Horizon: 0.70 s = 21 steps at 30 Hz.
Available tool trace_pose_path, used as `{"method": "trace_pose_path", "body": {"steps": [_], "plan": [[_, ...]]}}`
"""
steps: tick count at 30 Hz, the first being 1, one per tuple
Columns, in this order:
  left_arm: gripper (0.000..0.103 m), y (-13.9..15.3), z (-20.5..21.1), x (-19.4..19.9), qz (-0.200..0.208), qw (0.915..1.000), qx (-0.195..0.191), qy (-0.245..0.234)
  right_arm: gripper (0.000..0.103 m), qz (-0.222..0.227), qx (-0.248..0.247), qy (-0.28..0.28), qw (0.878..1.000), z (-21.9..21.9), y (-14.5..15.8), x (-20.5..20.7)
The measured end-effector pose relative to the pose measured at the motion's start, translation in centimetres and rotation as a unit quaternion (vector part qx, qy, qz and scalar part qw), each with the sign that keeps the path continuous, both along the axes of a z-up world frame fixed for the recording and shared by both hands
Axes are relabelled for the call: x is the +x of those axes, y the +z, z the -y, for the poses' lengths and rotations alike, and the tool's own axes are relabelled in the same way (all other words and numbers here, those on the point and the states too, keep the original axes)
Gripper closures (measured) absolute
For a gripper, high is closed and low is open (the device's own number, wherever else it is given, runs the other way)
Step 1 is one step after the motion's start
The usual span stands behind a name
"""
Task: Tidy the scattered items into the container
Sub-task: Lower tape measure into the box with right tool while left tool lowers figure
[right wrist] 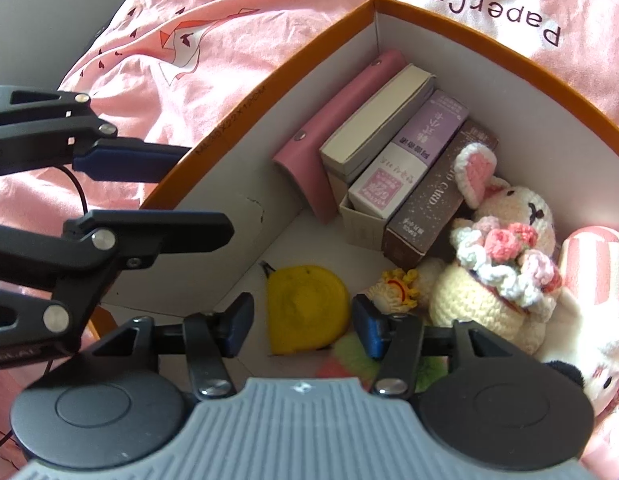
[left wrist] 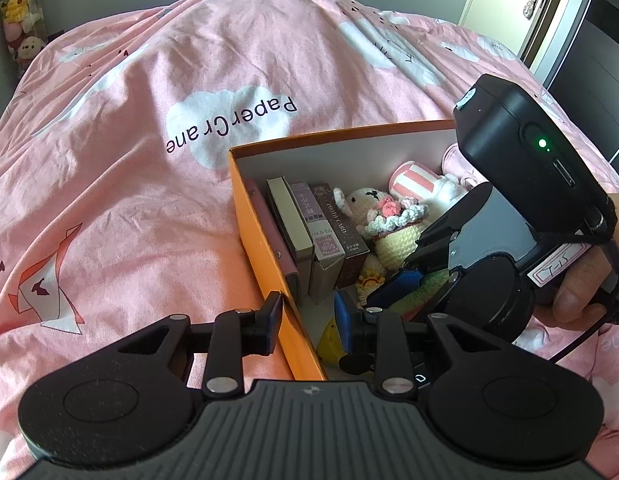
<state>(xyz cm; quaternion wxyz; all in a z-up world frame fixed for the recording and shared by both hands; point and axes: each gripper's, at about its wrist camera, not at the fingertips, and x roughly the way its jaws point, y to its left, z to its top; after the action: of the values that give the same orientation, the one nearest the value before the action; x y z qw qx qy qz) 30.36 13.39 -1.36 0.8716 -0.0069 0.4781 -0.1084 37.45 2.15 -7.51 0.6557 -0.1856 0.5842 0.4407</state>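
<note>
the orange box [left wrist: 265, 232] sits on the bed, on a pink duvet [left wrist: 149, 140] printed with white clouds and paper cranes.

in the left wrist view the left hand-held gripper [left wrist: 307, 320] straddles the box's near wall at 6 o'clock: one blue-padded finger is outside the wall, the other inside, jaws spread wide and holding nothing. whether a pad touches the wall i cannot tell.

in the right wrist view the right hand-held gripper [right wrist: 301, 322] hangs over the box interior with its jaws wide apart and empty. between and just beyond its fingers lies a yellow soft toy [right wrist: 307, 308] on the box floor.

at 12 o'clock of that toy, a pink pouch [right wrist: 341, 128], a cream box [right wrist: 377, 128], a purple-and-white carton [right wrist: 409, 160] and a brown card box [right wrist: 433, 196] stand side by side against the wall. at 3 o'clock lie a crocheted rabbit [right wrist: 505, 264] with pink flowers and a pink striped plush [right wrist: 593, 268], touching each other.
</note>
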Motion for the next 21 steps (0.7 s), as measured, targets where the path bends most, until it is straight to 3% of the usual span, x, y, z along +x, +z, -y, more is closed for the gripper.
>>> {"method": "trace_pose_path", "body": {"steps": [7,21], "plan": [[0.070,0.4,0.1,-0.4,0.007,0.9999,-0.001,0.010,0.041,0.025,0.018,-0.014,0.999,0.7,1.2,-0.2],[0.068,3.5,2.4,-2.2,0.049,0.9980,0.008,0.038,0.041,0.147,0.064,-0.073,0.984,5.5,7.5,-2.8]]}}
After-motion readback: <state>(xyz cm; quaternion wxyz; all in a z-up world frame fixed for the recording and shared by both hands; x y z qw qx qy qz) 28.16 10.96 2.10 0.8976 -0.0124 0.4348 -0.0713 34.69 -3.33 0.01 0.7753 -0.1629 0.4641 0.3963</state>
